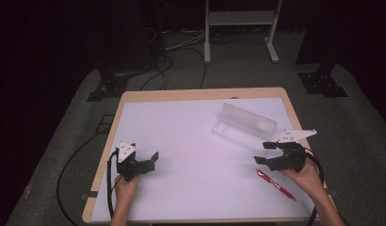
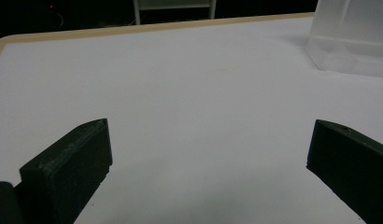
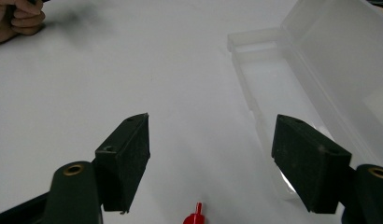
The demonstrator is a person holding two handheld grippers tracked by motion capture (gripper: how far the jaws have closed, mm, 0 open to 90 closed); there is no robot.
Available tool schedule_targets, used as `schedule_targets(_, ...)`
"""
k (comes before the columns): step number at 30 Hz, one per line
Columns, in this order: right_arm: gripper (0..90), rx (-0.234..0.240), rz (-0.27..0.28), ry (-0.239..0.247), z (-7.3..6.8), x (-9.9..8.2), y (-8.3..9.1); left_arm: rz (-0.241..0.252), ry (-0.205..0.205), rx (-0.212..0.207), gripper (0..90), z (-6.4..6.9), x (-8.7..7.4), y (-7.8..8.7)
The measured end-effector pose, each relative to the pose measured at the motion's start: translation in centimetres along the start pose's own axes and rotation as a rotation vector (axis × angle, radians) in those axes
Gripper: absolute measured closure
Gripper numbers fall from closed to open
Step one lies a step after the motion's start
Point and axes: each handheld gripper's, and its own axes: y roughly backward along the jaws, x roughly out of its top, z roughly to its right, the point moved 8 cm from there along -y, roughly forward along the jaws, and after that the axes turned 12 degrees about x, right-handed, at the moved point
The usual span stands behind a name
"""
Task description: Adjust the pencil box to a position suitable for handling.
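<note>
Now the right tool (image 1: 265,154) hovers released just above a red pen (image 1: 276,184), near an open clear box (image 1: 245,125). Likewise released, the left tool (image 1: 151,161) rests on the worktop (image 1: 181,136).

Your bench (image 1: 191,141) has a white top with a pale wood edge. A clear plastic case (image 1: 244,126) lies open on it, just ahead of your right tool (image 1: 265,153), lid tilted up at the far side. A red pen (image 1: 276,183) lies flat on the white surface, just beside and beneath that same tool, near your hand.
</note>
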Motion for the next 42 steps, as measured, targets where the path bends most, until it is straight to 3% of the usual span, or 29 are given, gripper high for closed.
schedule_targets(8,26.5,-0.002,-0.022,0.022,0.5,1.6,-0.8,0.000,0.001,-0.001,0.0,0.0,0.0,0.0)
schedule_targets(18,28.1,0.000,-0.061,0.031,2.2,3.2,-2.7,0.000,0.001,-0.002,0.0,0.0,0.0,0.0)
schedule_targets(29,33.8,0.005,-0.136,0.039,3.8,3.2,-5.1,0.000,0.001,-0.002,0.0,0.0,0.0,0.0)
schedule_targets(42,42.8,0.009,-0.206,0.012,5.0,2.6,-6.9,0.000,0.003,-0.003,0.0,0.0,0.0,0.0)
